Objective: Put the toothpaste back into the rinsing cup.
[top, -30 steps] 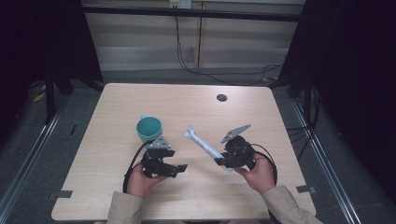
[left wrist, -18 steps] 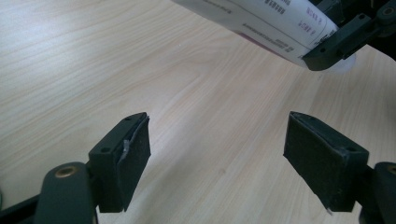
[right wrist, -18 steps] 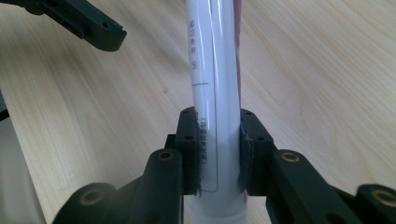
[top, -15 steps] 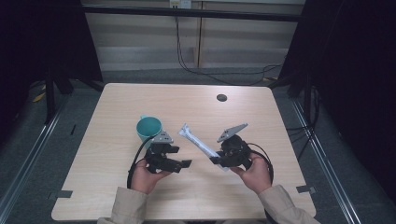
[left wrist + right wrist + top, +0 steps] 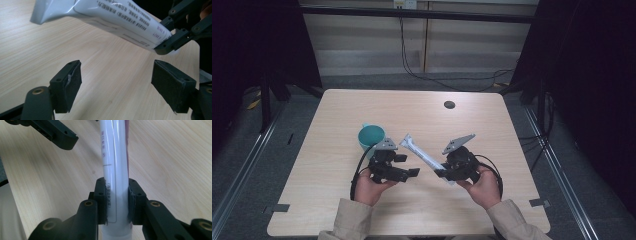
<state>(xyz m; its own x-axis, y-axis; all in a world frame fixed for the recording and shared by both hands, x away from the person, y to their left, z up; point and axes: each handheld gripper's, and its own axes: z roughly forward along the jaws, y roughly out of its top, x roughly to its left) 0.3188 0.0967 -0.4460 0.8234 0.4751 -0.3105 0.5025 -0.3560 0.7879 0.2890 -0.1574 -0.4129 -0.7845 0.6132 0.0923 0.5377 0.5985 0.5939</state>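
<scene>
Right gripper (image 5: 117, 203) clamps white tube (image 5: 115, 162); left gripper (image 5: 116, 83) agape.

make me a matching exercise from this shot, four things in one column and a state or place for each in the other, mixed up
Things:
1. left claw
2. right claw
3. white plastic squeeze tube with printed text
4. teal ceramic mug

States or places:
A. standing on the pale wooden table, just beyond the person's left hand
B. open, nothing between its jaws
C. held near its cap end, flat crimped end pointing away toward the mug
D. shut on the tube

Pairs: 1-B, 2-D, 3-C, 4-A
</scene>
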